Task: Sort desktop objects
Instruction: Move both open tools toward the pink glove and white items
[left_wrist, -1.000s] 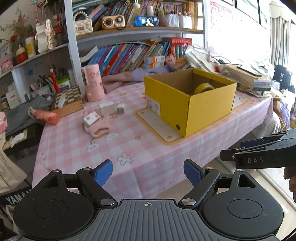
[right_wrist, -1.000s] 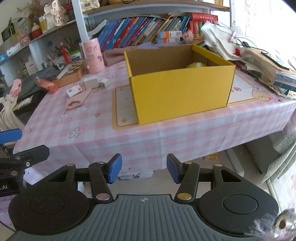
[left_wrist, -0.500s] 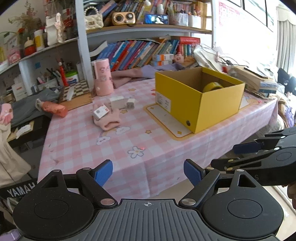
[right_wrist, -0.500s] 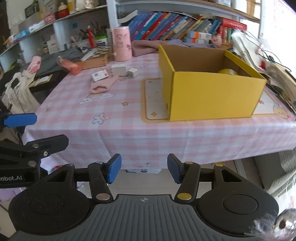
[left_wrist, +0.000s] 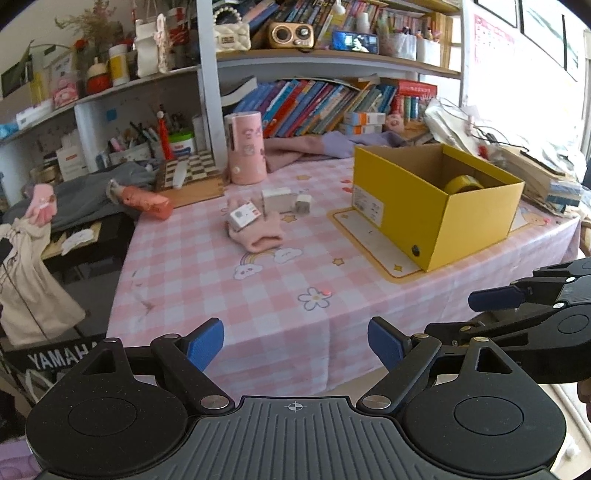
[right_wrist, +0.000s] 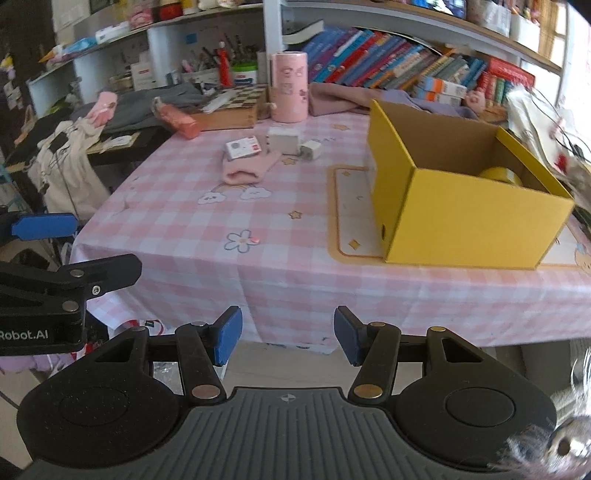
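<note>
**Two empty grippers short of the table's near edge**

Two grippers hang off the near edge of the table (left_wrist: 207, 295), over the floor. The left gripper (left_wrist: 295, 345) has its pads spread wide with nothing between them; the right gripper (right_wrist: 288, 339) stands partly spread, also empty.

The pink checked cloth is bare across its near half. Toward the back lie a pink sock (left_wrist: 258, 234), long axis running toward the near-right, with a small card box (left_wrist: 243, 216) on its far end; just behind are a white box (left_wrist: 277, 199) and a white charger (left_wrist: 303, 204). The open yellow box (left_wrist: 436, 206) sits at the right on a mat, a corner pointing near, a tape roll (left_wrist: 463, 183) inside.

Cluttered bookshelves (left_wrist: 325, 107) back the table.
</note>
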